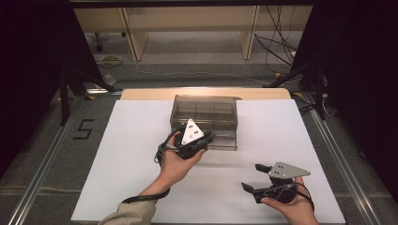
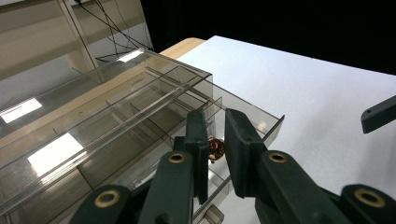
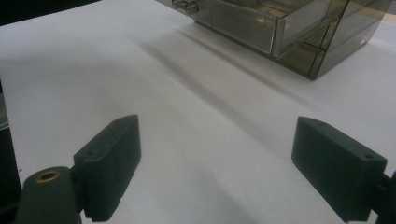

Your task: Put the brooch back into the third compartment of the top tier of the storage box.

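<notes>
Left tongs nearly closed, pinching a small coppery bit over the open drawer. Right tongs wide open, empty. Risk: loose pinch, so the bit slips and bounces off the drawer.

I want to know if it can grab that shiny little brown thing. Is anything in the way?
Nothing visible blocks it. In the left gripper view the left hand-held gripper reaches over the pulled-out drawer of the clear plastic box, and the small coppery thing sits between its nearly closed jaws. Whether the pads touch it, I cannot tell.
</notes>
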`<state>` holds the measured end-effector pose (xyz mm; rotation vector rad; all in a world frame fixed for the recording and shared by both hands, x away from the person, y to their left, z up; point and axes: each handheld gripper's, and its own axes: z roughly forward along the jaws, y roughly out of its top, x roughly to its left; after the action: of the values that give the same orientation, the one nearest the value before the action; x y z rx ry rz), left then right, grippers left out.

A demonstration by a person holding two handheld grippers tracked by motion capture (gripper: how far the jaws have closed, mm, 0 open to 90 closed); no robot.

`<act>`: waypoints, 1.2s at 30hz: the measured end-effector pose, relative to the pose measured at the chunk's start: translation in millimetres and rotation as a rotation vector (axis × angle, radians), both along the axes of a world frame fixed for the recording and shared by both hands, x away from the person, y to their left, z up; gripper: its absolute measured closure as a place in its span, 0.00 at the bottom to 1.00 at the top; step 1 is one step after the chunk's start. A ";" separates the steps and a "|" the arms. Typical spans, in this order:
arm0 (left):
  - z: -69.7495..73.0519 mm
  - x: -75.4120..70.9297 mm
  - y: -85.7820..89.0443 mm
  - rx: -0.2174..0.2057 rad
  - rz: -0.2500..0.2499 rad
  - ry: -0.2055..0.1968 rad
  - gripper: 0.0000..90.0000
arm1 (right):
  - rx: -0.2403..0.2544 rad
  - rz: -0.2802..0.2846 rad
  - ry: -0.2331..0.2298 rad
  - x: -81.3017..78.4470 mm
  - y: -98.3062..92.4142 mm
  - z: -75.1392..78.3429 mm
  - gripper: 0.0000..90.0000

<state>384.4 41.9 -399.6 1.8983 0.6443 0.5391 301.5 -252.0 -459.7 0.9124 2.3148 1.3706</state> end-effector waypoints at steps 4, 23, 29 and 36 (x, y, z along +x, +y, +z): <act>-0.8 0.0 -1.7 0.001 -0.002 0.002 0.89 | -0.001 0.000 -0.001 0.0 -0.2 0.1 0.18; -1.6 0.4 -9.8 0.004 -0.013 0.006 0.89 | -0.001 0.000 -0.001 -0.2 -0.4 0.3 0.18; -1.8 0.4 -12.2 0.002 -0.016 0.006 0.89 | -0.002 -0.001 -0.001 -0.3 -0.7 0.4 0.18; -3.0 0.9 -15.6 0.008 -0.022 0.011 0.89 | -0.002 -0.001 -0.002 -0.3 -0.8 0.4 0.18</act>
<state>385.2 26.2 -402.6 1.9149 0.6288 0.5182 301.1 -252.7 -459.3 0.9111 2.3139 1.3683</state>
